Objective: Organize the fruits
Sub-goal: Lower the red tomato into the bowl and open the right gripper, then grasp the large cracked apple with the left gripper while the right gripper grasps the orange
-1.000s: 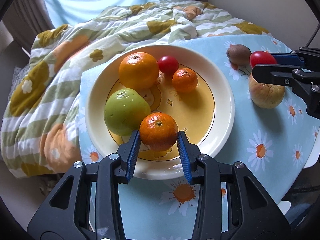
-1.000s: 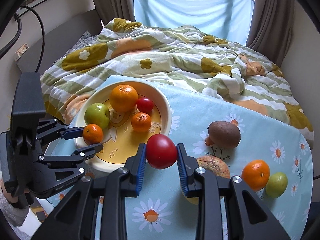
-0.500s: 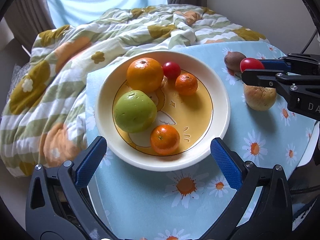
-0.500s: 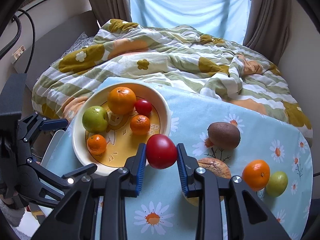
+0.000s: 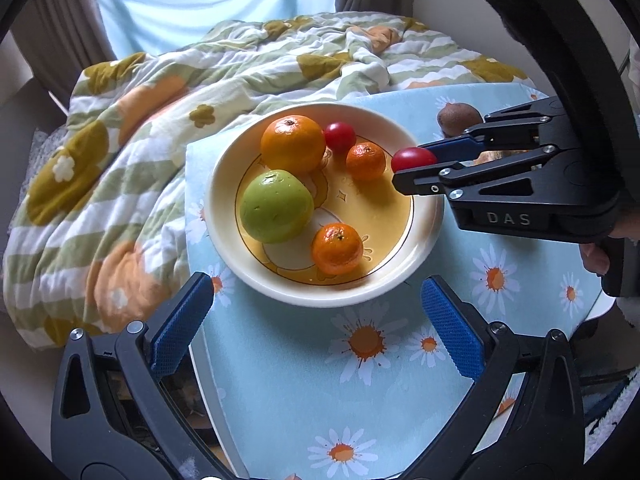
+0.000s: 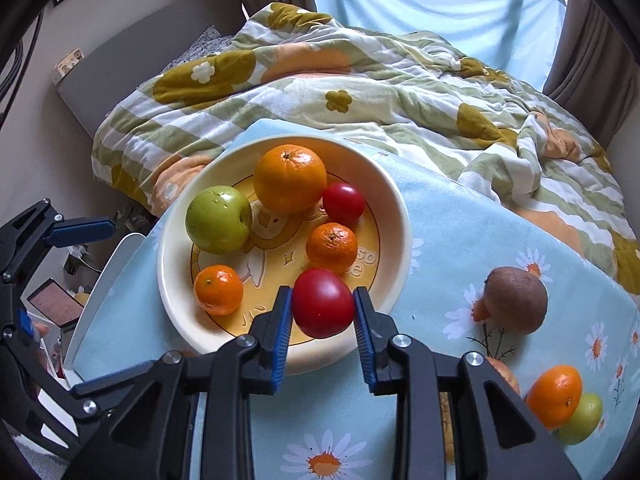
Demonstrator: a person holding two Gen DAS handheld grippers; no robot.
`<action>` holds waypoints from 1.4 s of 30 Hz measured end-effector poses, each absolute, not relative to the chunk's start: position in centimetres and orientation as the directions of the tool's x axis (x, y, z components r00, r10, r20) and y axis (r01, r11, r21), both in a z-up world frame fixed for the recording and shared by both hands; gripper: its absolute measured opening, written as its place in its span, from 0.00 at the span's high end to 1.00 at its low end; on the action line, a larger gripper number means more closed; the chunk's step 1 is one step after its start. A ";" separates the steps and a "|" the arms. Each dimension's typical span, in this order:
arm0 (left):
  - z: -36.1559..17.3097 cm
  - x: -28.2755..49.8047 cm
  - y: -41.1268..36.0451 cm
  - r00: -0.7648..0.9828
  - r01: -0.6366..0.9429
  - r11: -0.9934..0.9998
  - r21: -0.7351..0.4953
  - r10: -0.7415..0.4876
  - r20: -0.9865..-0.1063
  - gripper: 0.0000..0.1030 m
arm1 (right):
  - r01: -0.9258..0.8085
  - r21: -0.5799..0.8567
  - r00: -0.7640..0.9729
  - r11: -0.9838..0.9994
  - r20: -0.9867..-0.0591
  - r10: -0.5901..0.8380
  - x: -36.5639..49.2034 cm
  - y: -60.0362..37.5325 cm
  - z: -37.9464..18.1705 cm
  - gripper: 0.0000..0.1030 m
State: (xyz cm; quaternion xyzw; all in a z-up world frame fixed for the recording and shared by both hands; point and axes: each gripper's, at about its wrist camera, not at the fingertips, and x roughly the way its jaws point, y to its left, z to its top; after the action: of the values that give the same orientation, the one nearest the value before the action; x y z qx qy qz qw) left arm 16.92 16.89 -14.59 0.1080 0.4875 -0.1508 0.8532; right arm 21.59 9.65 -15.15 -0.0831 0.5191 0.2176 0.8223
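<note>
Right gripper (image 6: 323, 312): blue pads pressed on either side of a red tomato (image 6: 323, 303); the tomato is held in the air over the near rim of the plate (image 6: 400, 216); from the left wrist view the same gripper (image 5: 414, 168) reaches in from the right, with the tomato (image 5: 413, 159) at the plate's right edge
Left gripper (image 5: 316, 328): jaws spread wide; nothing between them; it hangs over the daisy-print cloth (image 5: 360, 380) just short of the plate's near rim (image 5: 224, 240)
Plate contents: a large orange (image 6: 289, 178); a green apple (image 6: 219, 219) touching it; a second small red tomato (image 6: 343, 204) beside the orange; one mandarin (image 6: 331, 248) near the middle; another mandarin (image 6: 218, 289) at the left near side
Still on the cloth: a brown kiwi (image 6: 516, 300) to the right of the plate; an orange mandarin (image 6: 554, 395) touching a green fruit (image 6: 582, 424) at the far right; a yellowish fruit partly hidden behind the right gripper's frame
Background: a flowered quilt (image 6: 360, 92) bunched beyond the cloth
</note>
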 end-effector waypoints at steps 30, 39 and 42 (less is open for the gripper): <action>-11.6 14.4 16.7 0.499 0.343 0.939 0.021 -0.164 -0.851 0.00 | -0.385 0.109 0.461 0.917 -0.838 0.293 19.5 7.7 -11.8 0.07; -8.4 13.3 14.9 0.535 0.368 0.929 0.047 -0.170 -0.828 0.00 | -0.262 0.104 0.524 0.959 -0.820 0.232 15.8 3.6 -7.2 0.07; -7.3 12.9 14.1 0.558 0.373 0.926 0.062 -0.170 -0.812 0.00 | -0.222 0.067 0.562 0.973 -0.806 0.184 14.3 1.9 -5.6 0.07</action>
State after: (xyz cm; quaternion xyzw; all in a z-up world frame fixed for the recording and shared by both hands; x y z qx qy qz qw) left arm 12.95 14.10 -7.29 0.1142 0.4435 -0.1551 0.8753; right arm 14.32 1.93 -5.62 -0.0210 0.4536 0.1149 0.8835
